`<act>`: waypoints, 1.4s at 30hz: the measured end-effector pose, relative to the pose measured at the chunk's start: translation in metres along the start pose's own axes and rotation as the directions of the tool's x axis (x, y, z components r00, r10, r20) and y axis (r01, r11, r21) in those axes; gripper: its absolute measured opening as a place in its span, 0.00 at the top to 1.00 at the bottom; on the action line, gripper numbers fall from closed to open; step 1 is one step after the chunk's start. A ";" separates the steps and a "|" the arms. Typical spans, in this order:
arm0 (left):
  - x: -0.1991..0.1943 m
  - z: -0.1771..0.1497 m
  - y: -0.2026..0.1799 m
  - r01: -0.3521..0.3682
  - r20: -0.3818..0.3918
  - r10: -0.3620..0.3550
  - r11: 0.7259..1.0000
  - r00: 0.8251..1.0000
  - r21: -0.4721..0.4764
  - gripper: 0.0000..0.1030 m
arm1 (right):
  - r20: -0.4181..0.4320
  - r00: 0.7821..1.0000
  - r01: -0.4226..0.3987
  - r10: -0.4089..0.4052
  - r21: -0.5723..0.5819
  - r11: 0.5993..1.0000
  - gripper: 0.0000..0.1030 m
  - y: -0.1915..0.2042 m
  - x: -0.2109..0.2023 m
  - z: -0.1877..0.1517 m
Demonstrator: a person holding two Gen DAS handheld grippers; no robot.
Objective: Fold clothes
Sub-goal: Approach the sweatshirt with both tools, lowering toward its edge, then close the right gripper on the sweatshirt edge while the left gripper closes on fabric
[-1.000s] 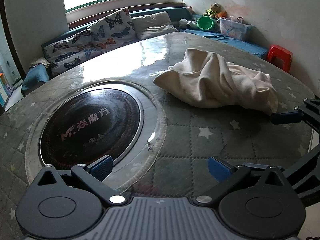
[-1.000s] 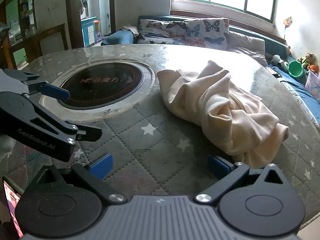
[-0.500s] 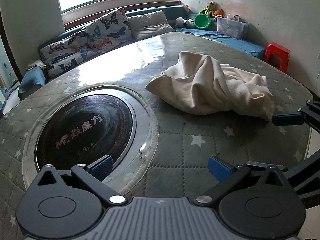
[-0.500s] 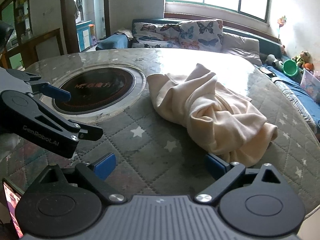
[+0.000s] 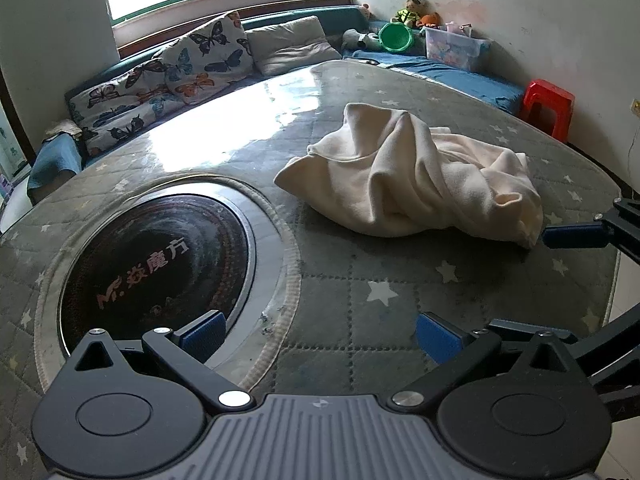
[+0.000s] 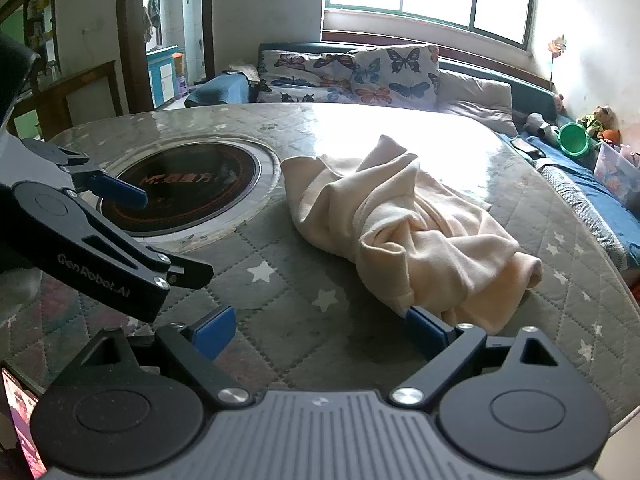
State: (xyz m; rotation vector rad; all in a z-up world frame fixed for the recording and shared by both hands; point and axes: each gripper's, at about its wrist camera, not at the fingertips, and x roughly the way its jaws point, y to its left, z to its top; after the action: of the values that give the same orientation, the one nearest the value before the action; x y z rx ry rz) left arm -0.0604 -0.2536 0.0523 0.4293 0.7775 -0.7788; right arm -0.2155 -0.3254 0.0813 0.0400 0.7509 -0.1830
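A crumpled cream garment (image 5: 412,184) lies in a heap on the round quilted table (image 5: 360,292); it also shows in the right wrist view (image 6: 408,228). My left gripper (image 5: 318,336) is open and empty above the table's near part, short of the garment. My right gripper (image 6: 320,330) is open and empty, its right fingertip (image 6: 420,322) at the garment's near edge. The right gripper's finger (image 5: 576,236) shows at the garment's right end in the left wrist view. The left gripper (image 6: 120,220) shows at the left of the right wrist view.
A round black hotplate (image 5: 160,264) is set into the table's left part. A sofa with butterfly cushions (image 5: 180,68) runs behind the table. A red stool (image 5: 548,106), a green basin (image 5: 396,38) and a clear box (image 5: 456,48) stand at the far right.
Both grippers have moved closer to the garment. The right gripper's right fingertip now reaches the garment's near edge. The garment has not moved.
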 end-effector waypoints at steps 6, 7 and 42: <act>0.003 0.004 -0.004 0.004 -0.004 -0.004 1.000 1.000 0.009 0.00 | 0.005 1.000 0.012 -0.012 0.005 1.000 0.12 -0.006 -0.001 0.002; 0.004 0.005 -0.005 0.003 -0.005 -0.003 1.000 1.000 0.011 0.00 | 0.006 1.000 0.012 -0.012 0.008 1.000 0.13 -0.007 -0.001 0.002; 0.018 0.039 -0.009 0.034 0.011 -0.035 0.999 0.999 0.040 0.27 | 0.059 0.998 0.016 -0.023 0.104 0.994 0.41 -0.053 0.031 0.049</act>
State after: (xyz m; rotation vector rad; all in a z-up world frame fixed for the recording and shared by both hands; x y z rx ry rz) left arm -0.0407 -0.2919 0.0635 0.4478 0.7606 -0.8298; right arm -0.1698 -0.3876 0.0973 0.1253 0.6811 -0.2409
